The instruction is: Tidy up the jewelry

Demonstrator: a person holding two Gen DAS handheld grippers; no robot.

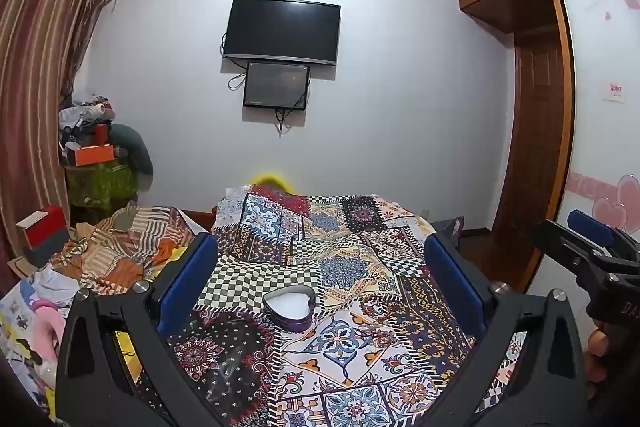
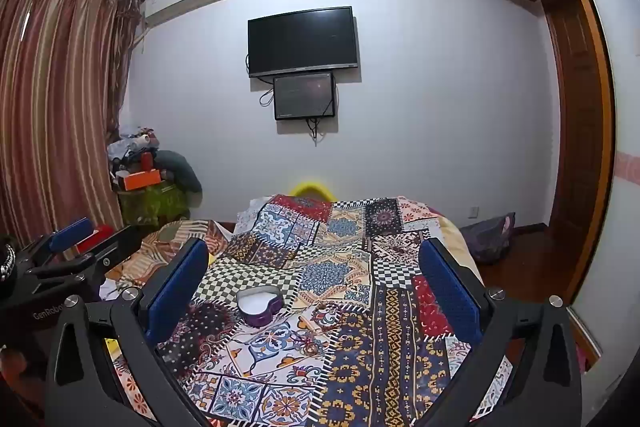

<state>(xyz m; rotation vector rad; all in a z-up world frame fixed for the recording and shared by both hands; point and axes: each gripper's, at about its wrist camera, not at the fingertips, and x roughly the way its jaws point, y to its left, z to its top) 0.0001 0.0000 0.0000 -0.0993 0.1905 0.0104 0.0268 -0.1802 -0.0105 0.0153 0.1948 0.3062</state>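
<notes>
Ahead, heart-shaped box lies between the open left claw fingers.

Left gripper: jaws at full spread, blue pads facing each other, nothing between them; aimed slightly below level. Right gripper: jaws equally wide, nothing between them, same slight downward tilt, held beside the left. Fingers of the person's right hand wrap its handle.

Jewelry lying on the patterned cloth is indistinct.
</notes>
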